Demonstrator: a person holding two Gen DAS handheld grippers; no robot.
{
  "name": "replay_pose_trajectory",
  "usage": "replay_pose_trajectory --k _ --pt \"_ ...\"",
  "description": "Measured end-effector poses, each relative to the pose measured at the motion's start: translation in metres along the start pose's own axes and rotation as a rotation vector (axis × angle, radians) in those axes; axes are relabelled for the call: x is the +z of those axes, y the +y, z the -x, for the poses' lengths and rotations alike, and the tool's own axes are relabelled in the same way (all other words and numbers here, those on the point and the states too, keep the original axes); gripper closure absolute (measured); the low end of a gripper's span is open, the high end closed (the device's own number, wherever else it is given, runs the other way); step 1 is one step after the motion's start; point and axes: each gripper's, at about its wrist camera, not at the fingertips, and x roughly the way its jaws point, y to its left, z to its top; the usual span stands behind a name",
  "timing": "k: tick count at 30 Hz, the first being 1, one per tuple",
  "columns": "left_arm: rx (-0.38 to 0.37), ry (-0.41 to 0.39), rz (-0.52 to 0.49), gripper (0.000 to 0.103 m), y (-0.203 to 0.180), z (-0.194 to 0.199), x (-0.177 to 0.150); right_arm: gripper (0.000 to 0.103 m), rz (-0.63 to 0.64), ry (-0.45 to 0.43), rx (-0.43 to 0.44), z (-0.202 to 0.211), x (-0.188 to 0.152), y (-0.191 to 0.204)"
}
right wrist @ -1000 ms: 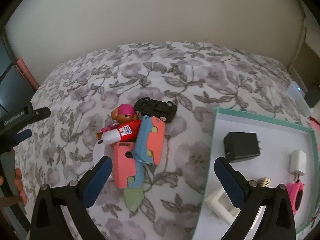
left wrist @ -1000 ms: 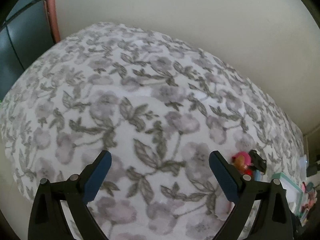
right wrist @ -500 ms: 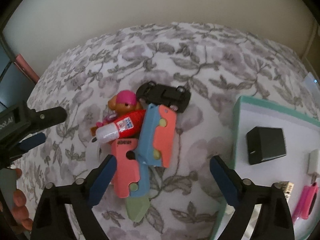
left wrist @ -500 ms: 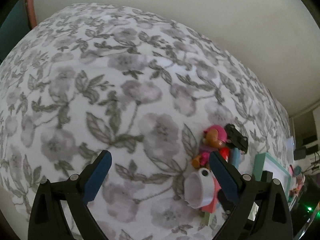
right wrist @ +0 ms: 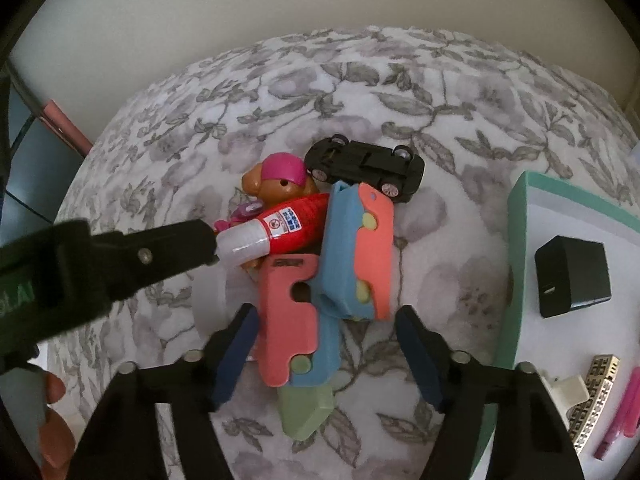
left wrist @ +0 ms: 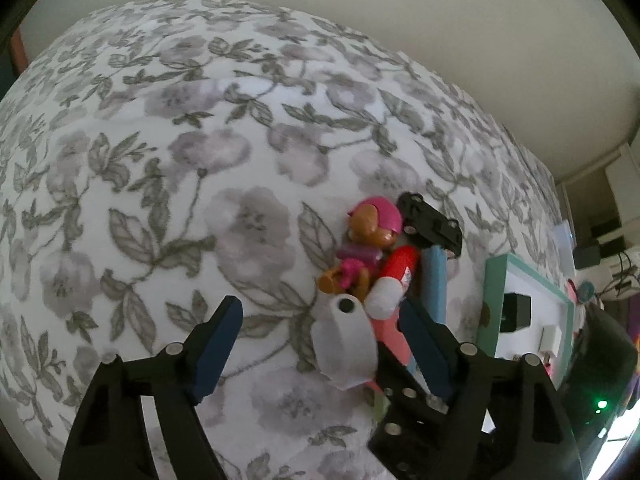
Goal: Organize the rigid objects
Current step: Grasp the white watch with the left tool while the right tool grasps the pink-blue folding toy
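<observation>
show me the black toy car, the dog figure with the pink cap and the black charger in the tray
black toy car (right wrist: 366, 166), right wrist view, on its dark underside between the wheels
dog figure (right wrist: 282, 170), right wrist view, on its pink cap
black charger (right wrist: 572, 276), right wrist view, on its front face

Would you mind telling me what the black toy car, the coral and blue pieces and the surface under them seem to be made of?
Black toy car: likely hard plastic or painted metal, faintly glossy body, shiny silver wheel hubs. Coral and blue pieces: probably moulded plastic, possibly foam; flat matte colour, thick rounded edges, no glare. Surface: soft woven or fleecy fabric, a printed floral pattern that dimples under the toys.
</observation>
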Motion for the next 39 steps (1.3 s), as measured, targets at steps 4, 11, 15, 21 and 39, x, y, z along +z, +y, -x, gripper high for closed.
replay_pose_trajectory --k 4,11,15,21,39 --pt "0.007 0.025 -0.043 0.032 -0.009 -0.005 -0.002 0.036 0.002 -0.002 0.001 -0.001 0.000 0.002" --pt "0.027 0.060 -0.079 0.053 -0.011 -0.013 -0.005 0.038 -0.001 0.003 0.009 0.001 -0.002 -0.002" --pt "0.027 0.067 -0.084 0.069 -0.010 -0.015 -0.007 0.038 -0.005 0.007 0.002 0.004 -0.004 -0.005" --pt "0.079 0.060 -0.093 0.083 -0.006 -0.018 -0.007 0.038 0.027 0.010 -0.012 0.003 -0.004 -0.001" --pt "0.158 0.068 -0.033 0.090 0.034 -0.028 -0.009 0.036 0.140 0.030 -0.093 -0.007 -0.009 0.019"
